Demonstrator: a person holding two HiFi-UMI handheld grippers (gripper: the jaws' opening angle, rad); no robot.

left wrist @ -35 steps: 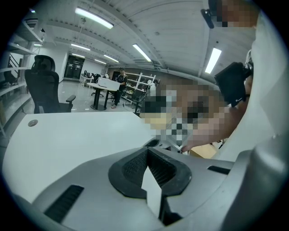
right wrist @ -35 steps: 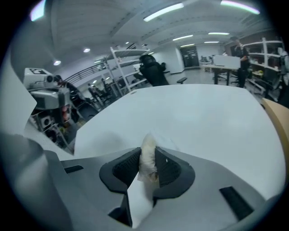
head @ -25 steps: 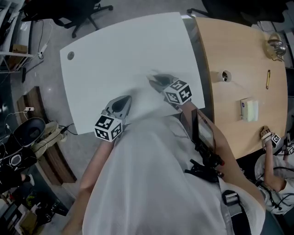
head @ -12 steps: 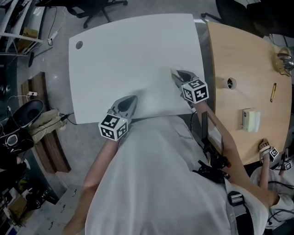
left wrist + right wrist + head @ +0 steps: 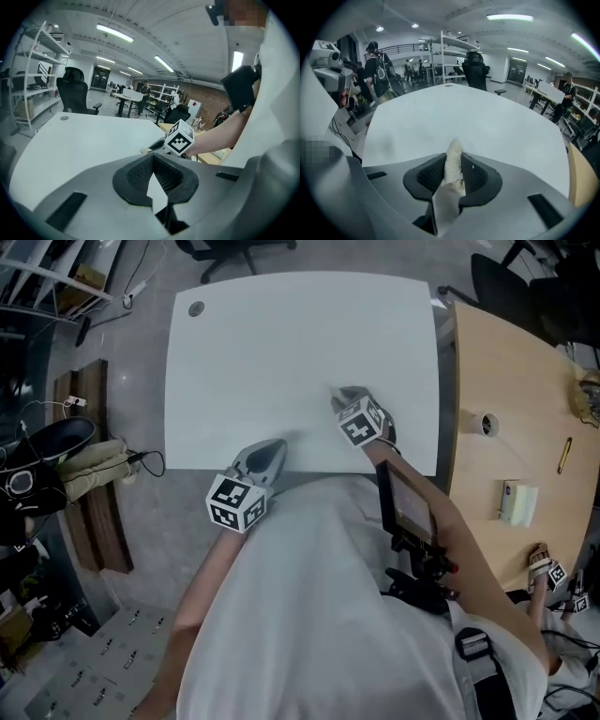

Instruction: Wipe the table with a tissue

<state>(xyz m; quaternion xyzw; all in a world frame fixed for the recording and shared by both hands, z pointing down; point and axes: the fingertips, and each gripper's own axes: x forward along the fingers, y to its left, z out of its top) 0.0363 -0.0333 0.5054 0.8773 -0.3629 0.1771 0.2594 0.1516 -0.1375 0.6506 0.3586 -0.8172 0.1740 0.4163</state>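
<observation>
The tissue (image 5: 452,161) is pinched in the fingers of the right gripper (image 5: 337,394), low over the counter (image 5: 281,343) for wiping — the left gripper (image 5: 276,444), fingers closed on nothing, is held aside at the near edge.

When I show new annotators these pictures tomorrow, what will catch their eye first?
The white table fills the middle of the head view. Near its right side the right gripper is shut on a crumpled tissue; the left gripper, shut and empty, is at the near edge.

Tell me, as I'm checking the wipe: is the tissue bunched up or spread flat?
Bunched up: the tissue is a narrow crumpled wad pinched between the right gripper's shut jaws.
</observation>
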